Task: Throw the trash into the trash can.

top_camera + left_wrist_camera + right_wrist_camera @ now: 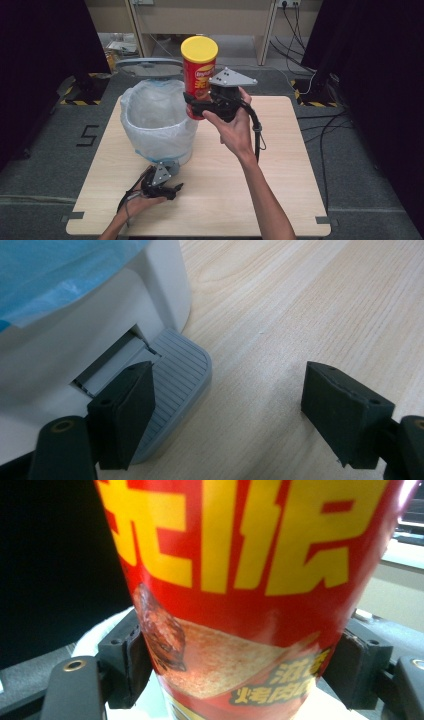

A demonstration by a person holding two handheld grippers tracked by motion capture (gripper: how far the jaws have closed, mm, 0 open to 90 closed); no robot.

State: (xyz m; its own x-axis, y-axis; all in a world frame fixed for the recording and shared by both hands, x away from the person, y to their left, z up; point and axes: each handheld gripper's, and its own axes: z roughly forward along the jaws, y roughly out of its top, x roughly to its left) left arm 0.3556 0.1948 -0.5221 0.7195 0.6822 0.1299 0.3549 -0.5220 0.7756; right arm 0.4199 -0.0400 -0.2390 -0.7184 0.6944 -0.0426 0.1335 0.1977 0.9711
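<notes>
Chip can held upright above the pale wooden worktop [240,190], beside the bin.
White round pedal bin [165,145], lined with thin plastic bag [150,107], lid raised; right hand-held gripper [196,106] grasps red cylindrical can [198,75], yellow lid; left hand-held gripper [172,190] released, one jaw over the ribbed grey pedal [175,375].

Red cardboard crisp tube with yellow lid [250,580] carried big yellow Chinese characters, smaller "烤肉" line below. Grey floor mat [50,150] was marked "5".
</notes>
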